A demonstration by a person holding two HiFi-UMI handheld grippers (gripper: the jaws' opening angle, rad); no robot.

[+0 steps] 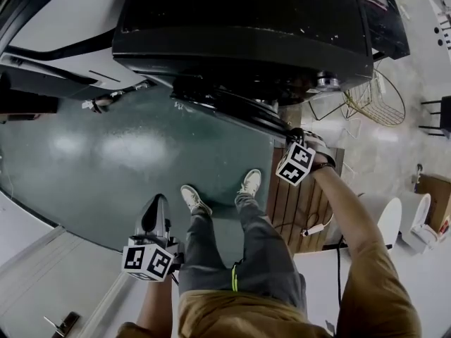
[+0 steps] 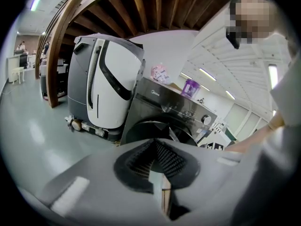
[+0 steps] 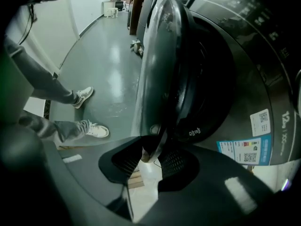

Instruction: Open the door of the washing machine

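- While the right gripper (image 3: 151, 155) is clamping narrow on the rim of the door (image 3: 162, 65), the door is standing partly swung out from the washing machine (image 1: 239, 27), which is sitting directly in front of the person.
- Jaws are biting only the thin rim edge, so I'm judging they could be slipping off if the pull is running off the hinge arc.
- Swing path is pointing toward the person's legs. Shoes (image 3: 96, 131) are sitting near it, so a bump is looking possible.
- Left gripper (image 2: 157, 173) is hanging low, jaws together on nothing, so nothing is steadying the machine.
- I'm reading "Midea" on the front panel (image 2: 162, 100). A blue-edged sticker (image 3: 244, 149) with QR codes and a "12" marking are showing, but finer print is coming out too small.
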